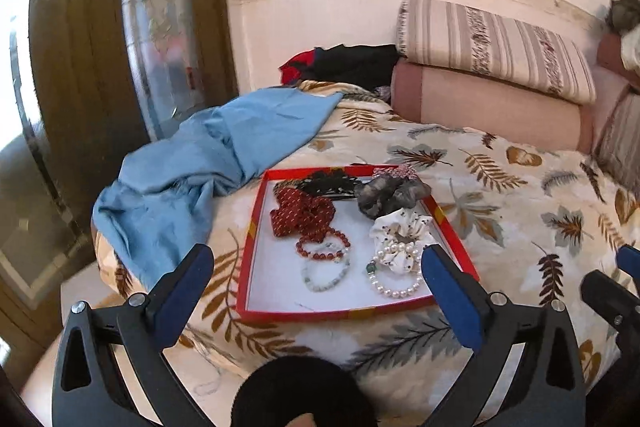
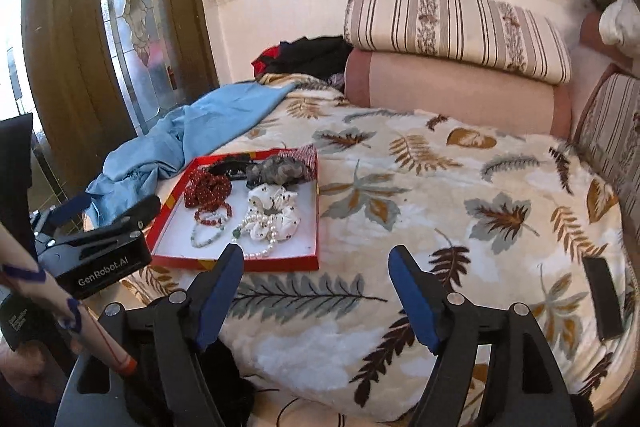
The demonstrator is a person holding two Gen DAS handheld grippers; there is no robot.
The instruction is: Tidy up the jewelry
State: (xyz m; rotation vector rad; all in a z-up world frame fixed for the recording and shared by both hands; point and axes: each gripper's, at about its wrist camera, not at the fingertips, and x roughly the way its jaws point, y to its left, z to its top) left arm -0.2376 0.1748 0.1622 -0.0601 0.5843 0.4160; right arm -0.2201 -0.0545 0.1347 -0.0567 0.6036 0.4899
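Here the red tray (image 1: pixel 256 227) rests on the leaf-print bed (image 1: pixel 520 187), carrying bead bracelets, a pearl bracelet (image 1: pixel 394 285) and scrunchies. Both claws, left (image 1: pixel 318 263) and right (image 2: pixel 316 263), tilt downward over the bed with jaws spread wide, gripping nothing.

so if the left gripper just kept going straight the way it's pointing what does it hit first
Most likely the red tray: the open left gripper frames it, with the pale green bracelet and pearl bracelet lying near its front edge. Depth is unclear, so it may meet the leaf-print blanket just short of the tray.

wrist views angled down, sharing red tray (image 1: pixel 256 227)
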